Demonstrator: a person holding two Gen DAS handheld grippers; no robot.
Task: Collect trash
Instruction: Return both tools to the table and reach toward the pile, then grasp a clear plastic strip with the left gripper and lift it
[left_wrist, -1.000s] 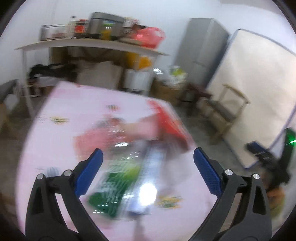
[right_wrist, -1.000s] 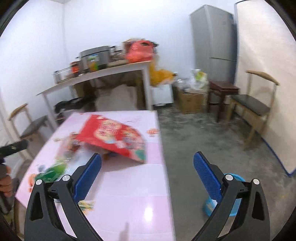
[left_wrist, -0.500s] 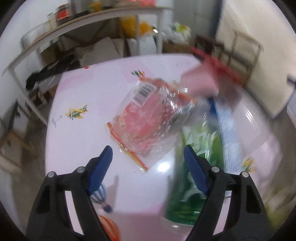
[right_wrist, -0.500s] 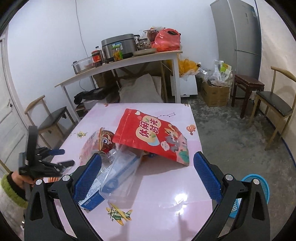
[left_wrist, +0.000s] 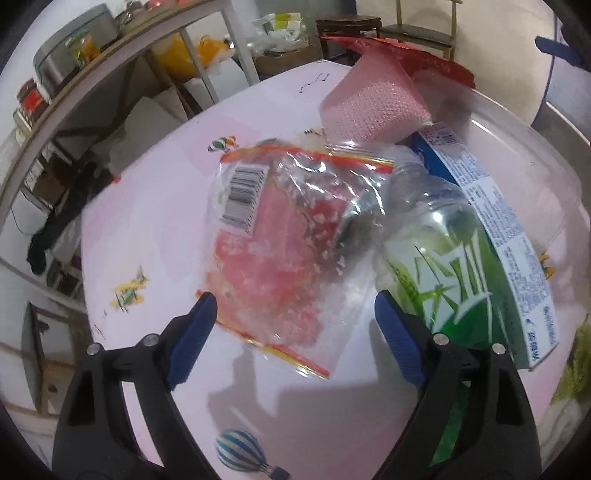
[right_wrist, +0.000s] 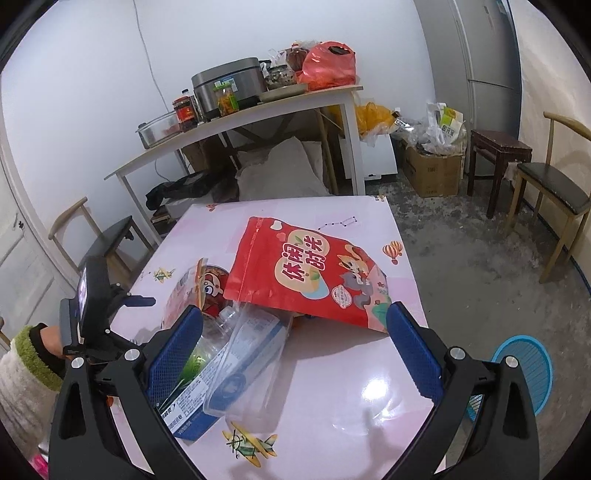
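In the left wrist view, the left tool (left_wrist: 291, 317) is seen with its jaws spread wide, having just been opening, and nothing is pinched between them. A crinkled clear wrapper (left_wrist: 280, 236) with red print and a barcode lies flat on the pink counter (left_wrist: 155, 206), its near edge between the blue pads but untouched. It is judged to be very light, limp and slippery, so it would best be taken at a raised fold or at that near edge, where the film lifts off the counter. Just to the right, a green-labelled plastic bottle (left_wrist: 443, 280) lies on its side against a blue and white box (left_wrist: 506, 236). The bottle looks empty (hence light, springy and apt to roll), and the narrower neck seems the surest hold.

In the right wrist view, the right tool (right_wrist: 293, 343) is likewise held wide and empty above the pile. Here the large red snack bag (right_wrist: 310, 273) is shown in full, propped over the heap, whereas the other view catches only its underside. A clear plastic tray (right_wrist: 247, 369) resting on the box is plain here too. A blue basket (right_wrist: 524, 373) on the floor beside the counter is visible only in this view, as is the person's sleeve (right_wrist: 22, 373) carrying the left tool at the counter's far side.
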